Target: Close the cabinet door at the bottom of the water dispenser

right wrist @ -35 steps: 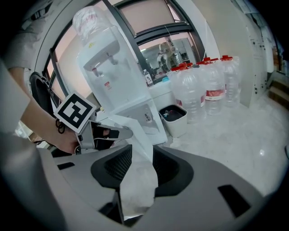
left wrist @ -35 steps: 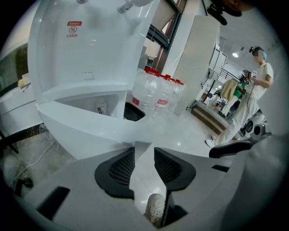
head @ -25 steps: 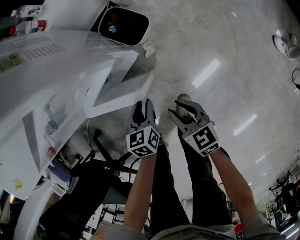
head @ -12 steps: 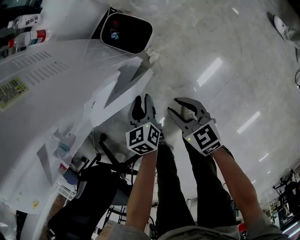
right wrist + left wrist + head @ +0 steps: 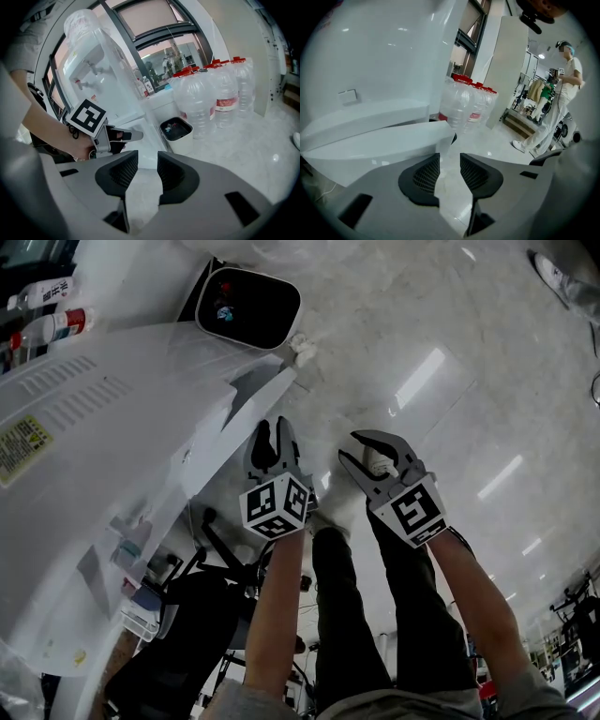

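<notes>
Here, the cabinet door [image 5: 389, 140], not quite shut, lay just ahead-left of the left gripper [image 5: 272, 435], its long edge running leftward. Those jaws stood slightly apart and empty. The right gripper [image 5: 351, 450], likewise parted, sat farther off.

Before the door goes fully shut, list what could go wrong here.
1. The left gripper sits at the free edge of the cabinet door, which stands slightly ajar; its tip might get pinched as the gap closes.
2. The bin stands near that edge; an overshooting push could knock it.
</notes>
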The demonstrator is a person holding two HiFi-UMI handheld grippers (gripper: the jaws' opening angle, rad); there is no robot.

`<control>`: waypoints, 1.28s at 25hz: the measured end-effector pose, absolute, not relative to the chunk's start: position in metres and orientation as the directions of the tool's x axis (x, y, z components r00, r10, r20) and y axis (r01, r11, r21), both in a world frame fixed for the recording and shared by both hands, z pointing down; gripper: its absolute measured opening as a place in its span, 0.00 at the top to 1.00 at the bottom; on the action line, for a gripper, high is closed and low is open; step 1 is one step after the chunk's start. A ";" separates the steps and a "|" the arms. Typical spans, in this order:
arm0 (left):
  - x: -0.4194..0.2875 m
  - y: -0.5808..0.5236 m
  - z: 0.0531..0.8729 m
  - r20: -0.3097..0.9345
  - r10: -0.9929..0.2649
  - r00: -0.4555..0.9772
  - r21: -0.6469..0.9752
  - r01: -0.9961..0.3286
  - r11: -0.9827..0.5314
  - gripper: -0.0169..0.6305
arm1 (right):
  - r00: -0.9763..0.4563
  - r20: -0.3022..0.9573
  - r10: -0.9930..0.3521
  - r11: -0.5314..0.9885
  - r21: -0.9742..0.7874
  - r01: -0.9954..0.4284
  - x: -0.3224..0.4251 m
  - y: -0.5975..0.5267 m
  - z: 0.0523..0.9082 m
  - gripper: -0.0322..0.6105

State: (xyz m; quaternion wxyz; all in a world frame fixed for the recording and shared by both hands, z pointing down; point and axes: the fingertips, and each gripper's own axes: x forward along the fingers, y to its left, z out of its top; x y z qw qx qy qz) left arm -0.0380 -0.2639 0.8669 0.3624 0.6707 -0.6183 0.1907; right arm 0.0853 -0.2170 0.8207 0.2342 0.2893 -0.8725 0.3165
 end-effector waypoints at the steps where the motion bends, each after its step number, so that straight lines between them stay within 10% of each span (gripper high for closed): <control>1: -0.039 -0.266 0.867 0.703 -0.692 0.162 0.249 -0.968 0.026 0.77 | -0.722 0.594 -0.355 0.630 -0.418 -0.654 0.087 -0.216 0.822 0.75; 32: -0.051 -0.296 0.861 0.676 -0.709 0.202 0.239 -0.970 -0.048 0.77 | -0.717 0.594 -0.365 0.617 -0.423 -0.664 0.089 -0.204 0.820 0.75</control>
